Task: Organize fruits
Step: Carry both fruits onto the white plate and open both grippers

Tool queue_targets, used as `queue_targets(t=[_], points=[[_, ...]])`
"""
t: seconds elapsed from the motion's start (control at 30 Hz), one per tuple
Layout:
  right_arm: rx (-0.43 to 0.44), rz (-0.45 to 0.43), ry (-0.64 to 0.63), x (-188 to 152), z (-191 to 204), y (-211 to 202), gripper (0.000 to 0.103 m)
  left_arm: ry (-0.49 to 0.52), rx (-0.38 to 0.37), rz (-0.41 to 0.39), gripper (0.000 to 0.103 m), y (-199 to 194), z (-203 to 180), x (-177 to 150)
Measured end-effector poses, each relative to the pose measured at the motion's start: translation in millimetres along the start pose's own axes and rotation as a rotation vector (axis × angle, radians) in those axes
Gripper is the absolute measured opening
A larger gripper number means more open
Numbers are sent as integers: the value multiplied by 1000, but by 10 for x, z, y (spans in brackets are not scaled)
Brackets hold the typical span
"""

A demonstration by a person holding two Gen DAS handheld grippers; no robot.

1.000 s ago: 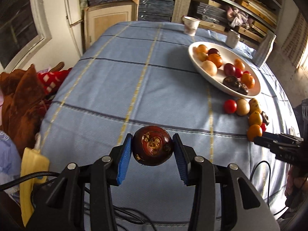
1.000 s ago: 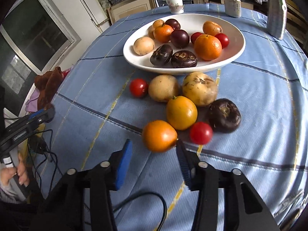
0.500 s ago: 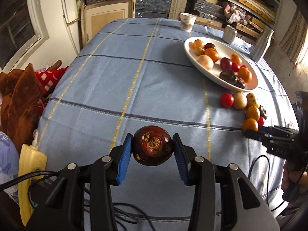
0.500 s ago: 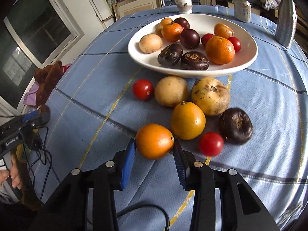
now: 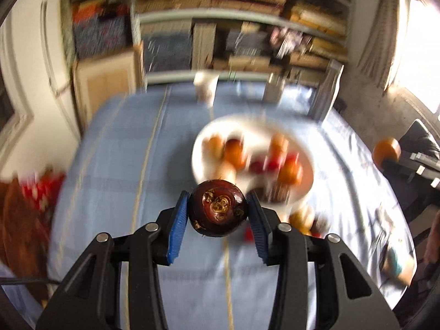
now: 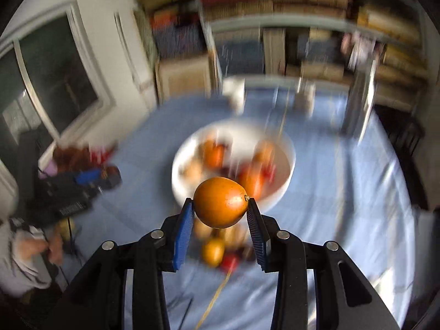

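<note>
My left gripper is shut on a dark maroon round fruit, held above the blue tablecloth and short of the white bowl. The bowl holds several orange, red and dark fruits, all blurred. My right gripper is shut on an orange fruit, lifted clear of the cloth in front of the same bowl. Under it, loose fruits lie on the cloth. The right gripper with its orange fruit shows at the right of the left wrist view. At the left of the right wrist view is the left gripper.
A white cup, a tin and a tall metal object stand at the table's far edge, before packed shelves. Loose fruits lie beside the bowl. Brown and red cloth lies off the left edge. A hand shows low left.
My right gripper closed on the orange fruit and lifted it off the cloth. Both grippers rose and swung toward the bowl. The left one kept its hold on the dark fruit.
</note>
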State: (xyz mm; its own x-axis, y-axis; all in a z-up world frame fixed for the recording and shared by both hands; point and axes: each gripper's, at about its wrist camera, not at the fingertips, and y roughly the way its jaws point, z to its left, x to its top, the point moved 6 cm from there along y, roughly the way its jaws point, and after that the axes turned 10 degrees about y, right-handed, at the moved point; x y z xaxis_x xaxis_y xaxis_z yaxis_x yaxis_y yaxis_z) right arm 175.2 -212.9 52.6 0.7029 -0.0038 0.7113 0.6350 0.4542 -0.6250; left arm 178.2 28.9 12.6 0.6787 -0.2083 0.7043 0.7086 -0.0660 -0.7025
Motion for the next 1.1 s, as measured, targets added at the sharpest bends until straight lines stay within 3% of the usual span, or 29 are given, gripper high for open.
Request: queue_targets(t=[0.13, 0.3, 0.53, 0.77, 0.87, 0.93, 1.1], points=[[24, -142, -18, 711, 80, -277, 40, 33, 7, -108, 42, -110, -23, 703], [21, -125, -13, 978, 35, 162, 40, 48, 5, -126, 42, 99, -80, 1017], [-15, 82, 20, 654, -160, 1501, 40, 11, -26, 7, 42, 968, -171, 672], [-35, 241, 67, 382, -336, 2419, 40, -20, -56, 137, 42, 1725, -211, 271], [-34, 298, 79, 280, -371, 2690, 40, -21, -68, 161, 43, 1860, -236, 207], [-33, 323, 74, 223, -380, 2813, 40, -18, -70, 172, 56, 1933, -235, 188], [-30, 326, 85, 214, -438, 2891, 44, -33, -75, 186, 59, 2019, -210, 160]])
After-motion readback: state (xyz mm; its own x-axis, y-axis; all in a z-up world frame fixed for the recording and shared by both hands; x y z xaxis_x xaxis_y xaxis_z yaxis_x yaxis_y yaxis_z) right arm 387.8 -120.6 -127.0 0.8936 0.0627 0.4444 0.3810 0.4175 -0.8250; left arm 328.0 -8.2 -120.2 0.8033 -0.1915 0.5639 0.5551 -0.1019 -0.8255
